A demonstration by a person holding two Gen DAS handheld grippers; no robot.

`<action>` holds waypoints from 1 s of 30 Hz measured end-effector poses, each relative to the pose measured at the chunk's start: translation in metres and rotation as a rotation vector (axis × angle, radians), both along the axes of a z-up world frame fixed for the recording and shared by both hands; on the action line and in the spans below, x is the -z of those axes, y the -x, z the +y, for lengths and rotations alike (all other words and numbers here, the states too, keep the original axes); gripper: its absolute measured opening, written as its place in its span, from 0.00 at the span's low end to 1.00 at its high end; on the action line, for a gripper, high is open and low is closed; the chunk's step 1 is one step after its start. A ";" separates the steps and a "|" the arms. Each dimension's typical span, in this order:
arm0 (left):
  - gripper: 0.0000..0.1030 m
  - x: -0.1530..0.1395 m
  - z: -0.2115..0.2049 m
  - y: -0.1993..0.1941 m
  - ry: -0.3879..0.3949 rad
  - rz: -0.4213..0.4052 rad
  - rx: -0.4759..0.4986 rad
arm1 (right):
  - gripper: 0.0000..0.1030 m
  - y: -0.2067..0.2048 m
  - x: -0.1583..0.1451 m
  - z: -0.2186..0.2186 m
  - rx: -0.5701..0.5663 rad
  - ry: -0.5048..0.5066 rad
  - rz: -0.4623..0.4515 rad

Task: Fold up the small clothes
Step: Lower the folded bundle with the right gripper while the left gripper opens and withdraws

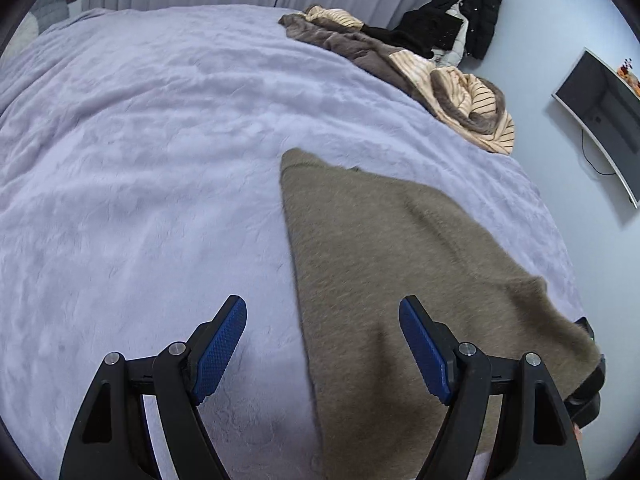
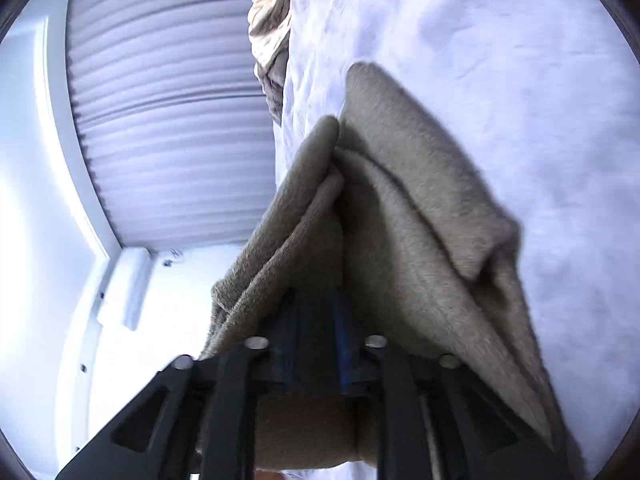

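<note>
My left gripper hangs released over the bed, its blue-padded fingers spread wide above the lavender fleece blanket and the near edge of a taupe fuzzy garment. The garment lies on the right half of the bed, one corner pointing toward the middle. My right gripper is clenched on a bunched fold of that same garment, lifting its edge clear of the blanket. At the far edge of the bed lies a heap of brown and striped clothing, with black garments beside it. A wall-mounted monitor hangs to the right.
</note>
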State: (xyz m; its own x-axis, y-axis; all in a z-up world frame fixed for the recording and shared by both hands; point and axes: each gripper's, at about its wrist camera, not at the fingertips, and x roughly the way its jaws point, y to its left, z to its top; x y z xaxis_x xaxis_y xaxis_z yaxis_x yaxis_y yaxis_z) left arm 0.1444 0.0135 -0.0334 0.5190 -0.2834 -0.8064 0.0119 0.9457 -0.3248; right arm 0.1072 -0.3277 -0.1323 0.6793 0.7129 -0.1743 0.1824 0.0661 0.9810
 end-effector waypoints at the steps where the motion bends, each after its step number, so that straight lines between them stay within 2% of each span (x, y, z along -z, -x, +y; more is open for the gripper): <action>1: 0.77 0.008 0.002 0.001 0.001 0.014 -0.007 | 0.42 -0.001 0.001 0.003 0.003 -0.027 -0.011; 3: 0.77 0.017 0.003 0.002 -0.001 0.031 -0.012 | 0.47 0.003 0.007 0.000 -0.003 -0.064 -0.020; 8: 0.77 0.019 0.005 0.004 -0.005 0.021 -0.015 | 0.48 -0.019 0.001 0.010 -0.040 -0.044 -0.034; 9: 0.77 0.019 0.007 0.003 -0.008 0.019 -0.016 | 0.53 -0.011 -0.001 0.005 -0.042 -0.060 -0.040; 10: 0.77 0.018 0.008 0.002 -0.009 0.016 -0.017 | 0.65 -0.015 0.002 0.006 -0.046 -0.094 -0.054; 12: 0.77 0.019 0.011 0.000 -0.009 0.015 -0.022 | 0.70 -0.010 -0.001 0.003 -0.067 -0.116 -0.053; 13: 0.77 0.020 0.011 -0.002 -0.009 0.020 -0.022 | 0.70 -0.006 -0.004 0.001 -0.091 -0.084 -0.037; 15: 0.77 0.026 0.007 -0.004 -0.017 0.042 -0.011 | 0.70 -0.026 -0.010 0.009 -0.158 -0.002 -0.020; 20: 0.77 0.029 0.003 -0.006 -0.029 0.030 -0.021 | 0.70 -0.065 -0.037 0.025 -0.312 0.267 -0.025; 21: 0.77 0.028 0.004 -0.008 -0.029 0.031 -0.025 | 0.66 -0.074 -0.041 0.031 -0.367 0.314 -0.030; 23: 0.77 0.026 0.003 -0.011 -0.035 0.034 -0.033 | 0.39 -0.090 -0.049 0.040 -0.410 0.462 -0.005; 24: 0.77 0.024 0.003 -0.012 -0.036 0.029 -0.032 | 0.15 -0.096 -0.056 0.045 -0.420 0.544 -0.008; 26: 0.77 0.018 -0.002 -0.014 -0.043 0.004 -0.015 | 0.14 -0.089 -0.080 0.048 -0.387 0.625 -0.104; 28: 0.77 0.017 -0.011 -0.015 -0.067 -0.010 0.015 | 0.14 -0.071 -0.102 0.044 -0.329 0.650 -0.223; 30: 0.77 0.021 -0.019 -0.017 -0.083 -0.002 0.045 | 0.14 -0.050 -0.106 0.034 -0.277 0.697 -0.257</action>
